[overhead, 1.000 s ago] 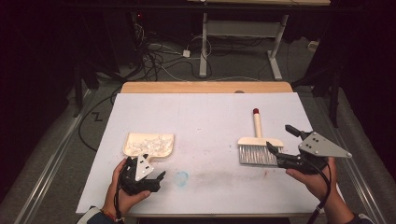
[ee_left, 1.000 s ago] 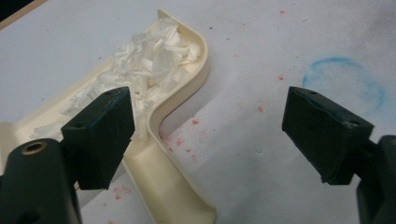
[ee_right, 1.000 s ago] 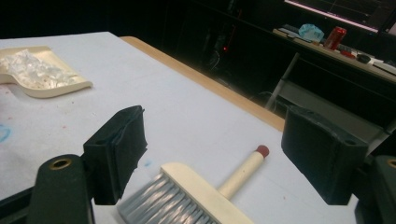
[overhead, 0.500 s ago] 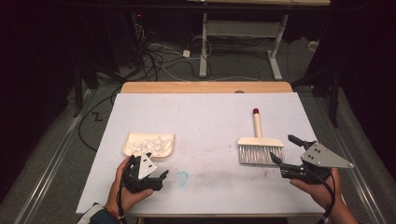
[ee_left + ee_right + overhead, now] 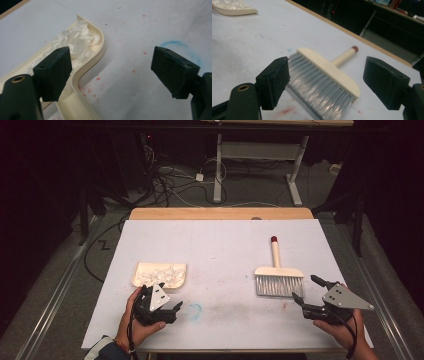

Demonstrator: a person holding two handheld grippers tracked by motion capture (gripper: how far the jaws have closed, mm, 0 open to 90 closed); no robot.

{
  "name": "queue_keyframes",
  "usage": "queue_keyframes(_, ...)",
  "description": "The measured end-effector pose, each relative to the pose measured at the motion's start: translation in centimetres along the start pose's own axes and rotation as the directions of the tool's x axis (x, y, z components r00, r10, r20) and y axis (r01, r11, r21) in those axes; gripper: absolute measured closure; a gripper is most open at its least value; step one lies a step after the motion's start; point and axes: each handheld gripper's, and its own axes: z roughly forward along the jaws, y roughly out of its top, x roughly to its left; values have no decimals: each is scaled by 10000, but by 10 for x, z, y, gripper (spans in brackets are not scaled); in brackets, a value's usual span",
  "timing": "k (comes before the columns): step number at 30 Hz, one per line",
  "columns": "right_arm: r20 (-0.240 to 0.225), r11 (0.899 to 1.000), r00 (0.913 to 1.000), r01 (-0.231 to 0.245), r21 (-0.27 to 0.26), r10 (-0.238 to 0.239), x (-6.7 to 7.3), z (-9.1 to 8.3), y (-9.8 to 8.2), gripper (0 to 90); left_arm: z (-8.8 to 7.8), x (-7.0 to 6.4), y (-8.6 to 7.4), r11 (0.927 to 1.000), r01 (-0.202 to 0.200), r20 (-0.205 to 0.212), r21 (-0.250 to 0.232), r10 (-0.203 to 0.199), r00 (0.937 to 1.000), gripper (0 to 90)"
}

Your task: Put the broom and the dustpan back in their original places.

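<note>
A: Report the status of the right gripper (image 5: pixel 306 290).

B: In the high view it sits at the lower right of the frame, held in a hand (image 5: pixel 345 327). Its jaws are spread wide and grasp nothing. In the right gripper view the same gripper (image 5: pixel 325 82) shows one jaw at lower left and one at lower right, with the brush (image 5: pixel 324 75) between and beyond them, not touched.

A: Location of the brush?

B: In the high view the brush (image 5: pixel 278 275) lies flat on the white table cover (image 5: pixel 225 250), right of centre. Its bristles point toward the lower edge of the frame, and its pale handle with a red tip points toward the upper edge. The right gripper is just beside the bristle end, to the lower right, apart from it.

A: Status of the left gripper (image 5: pixel 172 312).

B: Lower left of the high view, held in a hand (image 5: pixel 135 320). Its jaws are released and empty. In the left gripper view this gripper (image 5: pixel 111 67) has its left-hand jaw in front of the dustpan (image 5: pixel 82 75), whether touching I cannot tell; the other jaw is over bare cover near a blue chalk mark (image 5: pixel 182 48).

A: Dustpan contents?

B: In the high view the cream dustpan (image 5: pixel 160 275) lies left of centre, just above the left gripper. It holds white shredded scraps (image 5: pixel 77 40), piled against its raised rim. Red specks dot the cover beside it.
</note>
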Motion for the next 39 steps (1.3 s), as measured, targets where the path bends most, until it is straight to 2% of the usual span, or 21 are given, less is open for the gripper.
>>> queue_keyframes(3,96,9998,9999,34,176,-36,2,1,-11,221,0,0,0,10000,-31,24,-2,31,10000,163)
queue_keyframes(5,62,9993,9995,-324,183,323,1,0,-14,221,0,-1,0,10000,-63,6,-23,63,10000,163)
queue_keyframes(9,174,9988,9987,-484,85,482,0,-2,-14,220,-1,-2,1,10000,-93,-51,-19,93,9999,164)
queue_keyframes(19,69,9999,9999,-125,-79,126,6,-3,-8,220,-4,-4,0,9997,-237,24,-71,237,9997,164)
queue_keyframes(23,92,10000,10000,32,6,-32,10,-4,-7,223,-4,-6,0,9996,-268,40,-119,268,9996,164)
queue_keyframes(29,228,10000,9997,63,35,-64,10,-4,-6,222,-2,-5,0,9997,-233,61,-72,234,9997,164)
queue_keyframes(34,365,10000,9993,4,41,-6,8,-5,-6,222,-1,-6,1,9994,-355,94,-29,355,9993,164)
queue_keyframes(39,333,10000,9994,56,0,-56,8,-5,-5,222,-2,-6,1,9995,-306,65,-59,306,9995,164)
